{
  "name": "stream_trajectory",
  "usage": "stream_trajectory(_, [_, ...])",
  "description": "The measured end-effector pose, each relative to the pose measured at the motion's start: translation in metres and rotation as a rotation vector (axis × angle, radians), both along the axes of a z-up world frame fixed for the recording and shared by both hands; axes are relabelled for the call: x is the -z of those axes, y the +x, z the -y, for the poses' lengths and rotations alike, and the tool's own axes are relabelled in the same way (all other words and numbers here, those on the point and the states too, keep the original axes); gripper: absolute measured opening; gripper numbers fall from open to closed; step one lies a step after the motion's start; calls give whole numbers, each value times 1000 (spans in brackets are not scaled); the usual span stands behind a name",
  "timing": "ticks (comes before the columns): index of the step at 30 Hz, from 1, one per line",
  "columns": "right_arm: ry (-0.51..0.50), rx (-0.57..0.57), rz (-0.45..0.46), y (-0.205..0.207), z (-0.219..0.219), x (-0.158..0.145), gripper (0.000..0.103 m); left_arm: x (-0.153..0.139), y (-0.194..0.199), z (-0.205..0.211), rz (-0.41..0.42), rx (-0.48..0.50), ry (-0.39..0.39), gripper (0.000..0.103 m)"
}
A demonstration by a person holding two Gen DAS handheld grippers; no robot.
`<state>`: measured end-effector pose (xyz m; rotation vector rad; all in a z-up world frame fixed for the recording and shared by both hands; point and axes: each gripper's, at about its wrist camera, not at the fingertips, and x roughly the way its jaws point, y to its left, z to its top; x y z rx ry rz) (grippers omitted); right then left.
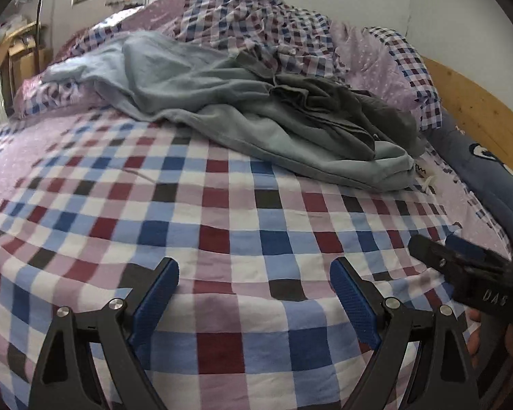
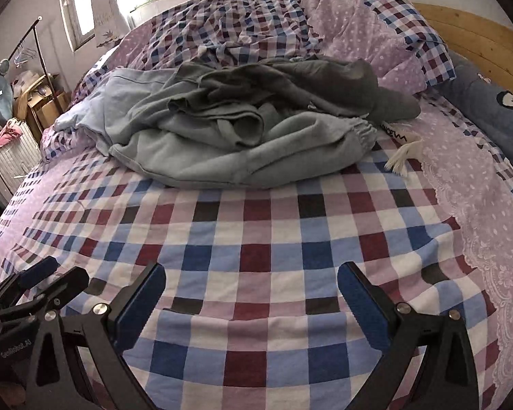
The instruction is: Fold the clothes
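Grey-blue sweatpants (image 2: 201,150), dark grey garment (image 2: 290,82), red-blue-white checked bedspread (image 2: 256,256)

A wide flat stretch of checked red, blue and white bedsheet (image 2: 256,259) lies bare ahead of both grippers. Beyond it, the crumpled heap of grey-blue and dark grey clothes (image 2: 229,126) blocks the middle; a rumpled checked and lilac duvet (image 2: 256,24) and a navy blue pillow (image 2: 496,116) crowd behind and right
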<state>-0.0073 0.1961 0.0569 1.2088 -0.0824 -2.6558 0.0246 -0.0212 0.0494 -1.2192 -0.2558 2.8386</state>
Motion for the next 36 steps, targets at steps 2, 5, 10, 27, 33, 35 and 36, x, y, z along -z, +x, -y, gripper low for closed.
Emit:
stream_trajectory(2, [19, -2, 12, 0, 1, 6, 103, 2, -2, 4, 8, -25, 18, 92])
stream_trajectory(5, [44, 4, 45, -2, 3, 17, 103, 6, -9, 7, 40, -34, 32, 92])
stream_trajectory(10, [47, 10, 72, -3, 5, 25, 103, 12, -12, 5, 66, -36, 12, 92])
stream_trajectory(27, [155, 5, 95, -7, 20, 36, 103, 25, -16, -13, 97, -2, -96, 102])
stream_trajectory(33, [151, 4, 96, -9, 19, 36, 103, 27, -18, -14, 102, -1, -109, 102])
stream_trajectory(35, [150, 4, 96, -10, 19, 36, 103, 27, -18, -13, 102, 0, -108, 103])
stream_trajectory(36, [150, 4, 96, -10, 19, 36, 103, 27, -18, -13, 103, 0, -107, 103])
